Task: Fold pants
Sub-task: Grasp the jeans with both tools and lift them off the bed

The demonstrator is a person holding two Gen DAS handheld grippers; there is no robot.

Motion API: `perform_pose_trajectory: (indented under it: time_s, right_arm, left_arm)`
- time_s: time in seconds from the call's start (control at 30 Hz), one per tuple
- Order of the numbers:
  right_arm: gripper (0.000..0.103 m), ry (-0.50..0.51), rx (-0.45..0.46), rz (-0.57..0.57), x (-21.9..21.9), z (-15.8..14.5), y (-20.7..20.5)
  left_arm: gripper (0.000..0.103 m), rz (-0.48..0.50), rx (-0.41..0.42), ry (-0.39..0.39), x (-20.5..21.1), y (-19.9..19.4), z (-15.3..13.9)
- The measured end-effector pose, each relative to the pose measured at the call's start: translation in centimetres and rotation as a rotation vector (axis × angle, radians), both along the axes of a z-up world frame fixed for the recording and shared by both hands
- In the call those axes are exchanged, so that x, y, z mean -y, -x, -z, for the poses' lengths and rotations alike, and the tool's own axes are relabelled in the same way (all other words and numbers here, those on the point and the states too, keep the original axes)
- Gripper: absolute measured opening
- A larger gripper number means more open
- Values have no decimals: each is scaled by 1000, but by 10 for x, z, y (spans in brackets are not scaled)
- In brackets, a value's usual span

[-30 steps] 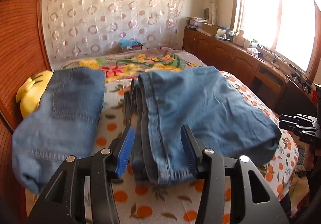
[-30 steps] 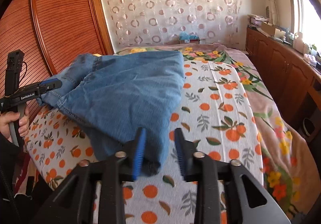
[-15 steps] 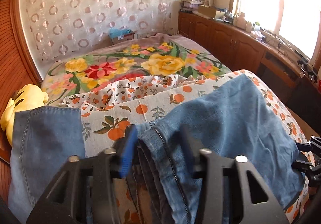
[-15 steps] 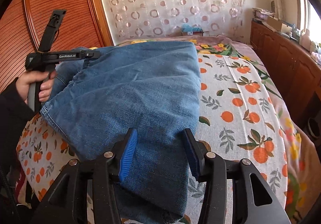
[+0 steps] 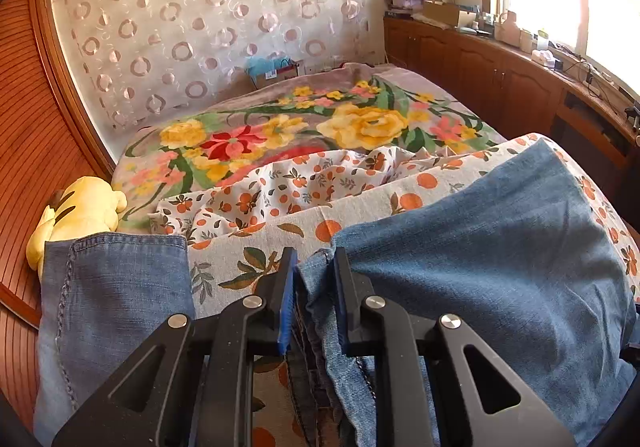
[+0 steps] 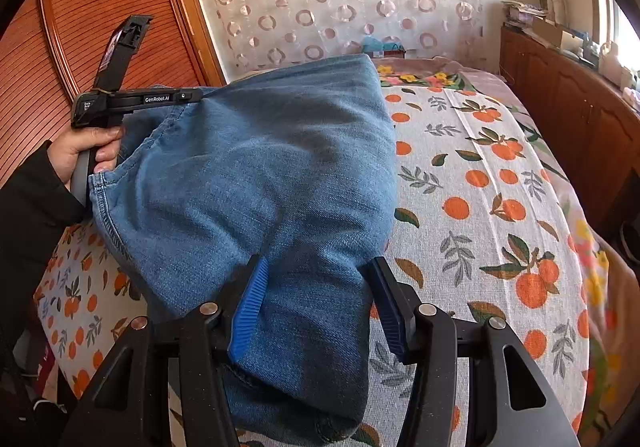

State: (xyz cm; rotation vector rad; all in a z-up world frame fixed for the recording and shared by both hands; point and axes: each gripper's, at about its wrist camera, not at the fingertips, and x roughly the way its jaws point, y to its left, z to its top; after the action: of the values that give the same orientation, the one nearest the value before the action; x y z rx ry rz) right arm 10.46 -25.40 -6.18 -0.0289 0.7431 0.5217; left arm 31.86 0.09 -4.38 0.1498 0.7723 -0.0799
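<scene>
The jeans (image 6: 260, 183) lie folded on the bed (image 6: 500, 183), long axis running from the near edge toward the headboard end. The left gripper (image 5: 314, 283) has just been closing and now pinches their layered edge. The right gripper (image 6: 320, 299), just opening, straddles the near end with its fingers (image 6: 250, 303) spread.

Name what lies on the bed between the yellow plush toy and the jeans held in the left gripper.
In the left wrist view, a second denim piece and orange-print sheet separate the plush toy from the jeans pinched by the left gripper.
</scene>
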Motion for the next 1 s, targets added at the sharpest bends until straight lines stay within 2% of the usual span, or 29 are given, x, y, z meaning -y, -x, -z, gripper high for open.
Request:
perform_pose_trajectory:
  time_s: [0.17, 0.27, 0.33, 0.53, 0.7, 0.8, 1.0]
  right_arm:
    - [54, 1, -12, -2, 4, 4, 6]
    - [54, -11, -19, 3, 8, 5, 9]
    - [54, -13, -19, 9, 9, 3, 10]
    - [54, -4, 1, 22, 11, -5, 20]
    - [54, -7, -3, 22, 14, -4, 24]
    - [54, -19, -8, 25, 17, -3, 24]
    - [55, -31, -12, 35, 22, -3, 25]
  left_arm:
    - [21, -2, 44, 41, -2, 15, -25]
    - [32, 21, 88, 67, 5, 31, -43]
    - [49, 50, 114, 80, 13, 38, -53]
    - [61, 173, 148, 127, 52, 56, -68]
    - [61, 253, 138, 84, 90, 48, -56]
    - [61, 279, 88, 85, 100, 39, -37]
    - [61, 249, -6, 40, 101, 38, 2]
